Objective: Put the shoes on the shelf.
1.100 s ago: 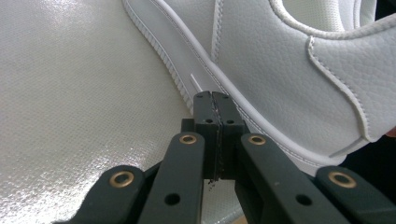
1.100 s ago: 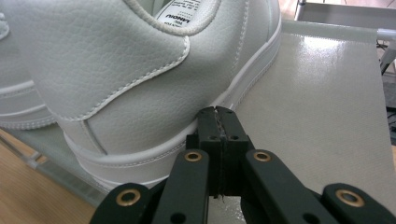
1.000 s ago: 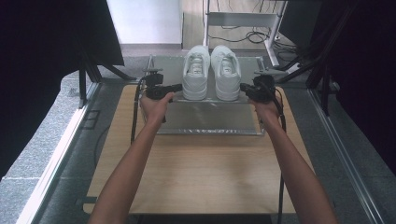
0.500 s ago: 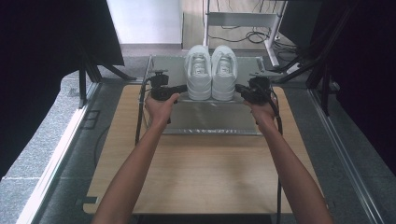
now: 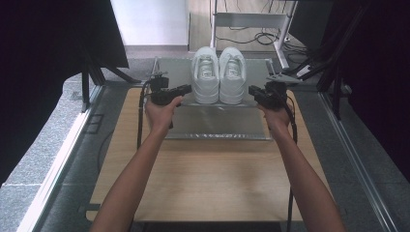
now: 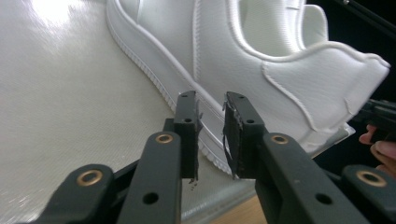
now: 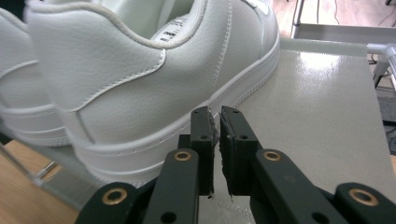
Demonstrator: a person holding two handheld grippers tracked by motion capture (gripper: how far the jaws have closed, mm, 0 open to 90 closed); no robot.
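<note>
Pair of white sneakers: left shoe (image 5: 206, 75) and right shoe (image 5: 232, 75), side by side and touching, toes pointing away, on the far half of a grey mat (image 5: 217, 121) laid across the far part of a wooden table (image 5: 208, 179). Left gripper (image 5: 186, 90): just beside the left shoe's outer side near the heel, jaws slightly apart, having just been opening, nothing between them. Right gripper (image 5: 252, 92): just beside the right shoe's outer heel, jaws a narrow slit apart, likewise just been opening, nothing between them.
</note>
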